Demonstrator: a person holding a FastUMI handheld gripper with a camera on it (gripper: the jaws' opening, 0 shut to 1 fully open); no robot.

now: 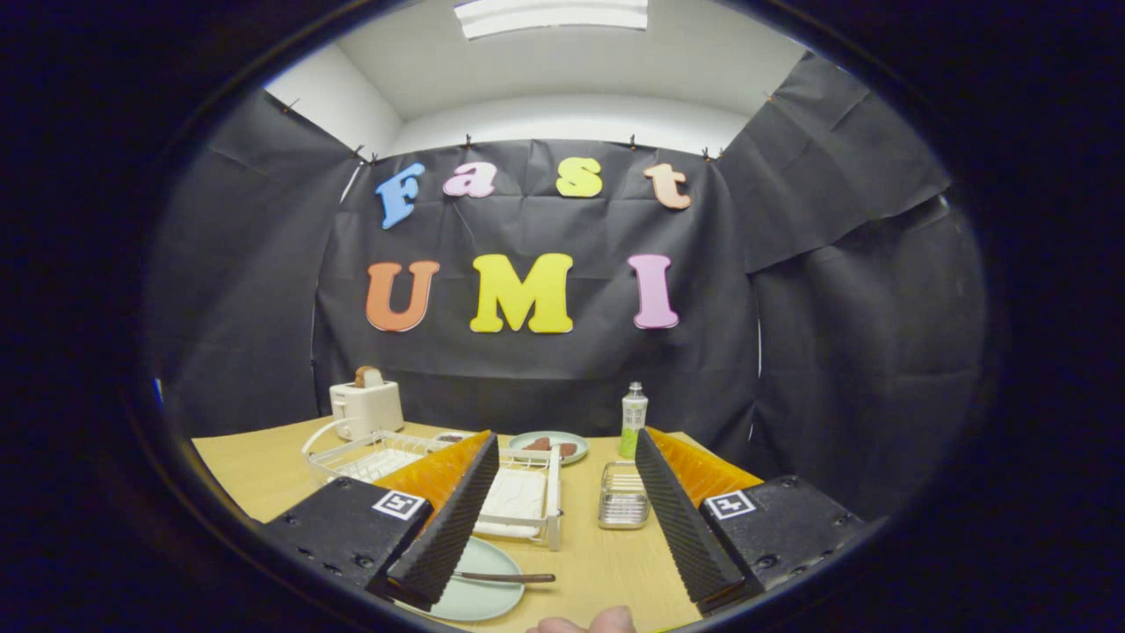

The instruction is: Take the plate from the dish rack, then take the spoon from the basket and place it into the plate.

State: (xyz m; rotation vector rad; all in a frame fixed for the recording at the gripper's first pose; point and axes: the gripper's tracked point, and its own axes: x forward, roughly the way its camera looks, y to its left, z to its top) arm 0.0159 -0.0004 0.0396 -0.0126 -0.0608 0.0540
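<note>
Spoon (505,578) and plate (479,580) lie together on the wooden table (598,563): the spoon rests across the pale green plate, its handle sticking out over the rim toward the gap between the fingers. The gripper (562,514) is spread wide and holds nothing; its left finger crosses in front of the plate and hides part of it, and the right finger stands well apart from it. A fingertip of a person's hand (584,624) shows at the table's near edge, just below the gap.

Just beyond the plate, partly behind the left finger, sits the white dish rack (518,501), with a white handle curving over its far left side. Between the fingers, nearer the right one, stands a small metal wire basket (623,501). Beyond it a green bottle with a white cap (633,419) stands upright. To its left, further back, is a second green plate (549,444) carrying some dark pieces of food. At the far left of the table a white toaster (366,406) has a brown slice poking from its slot.
</note>
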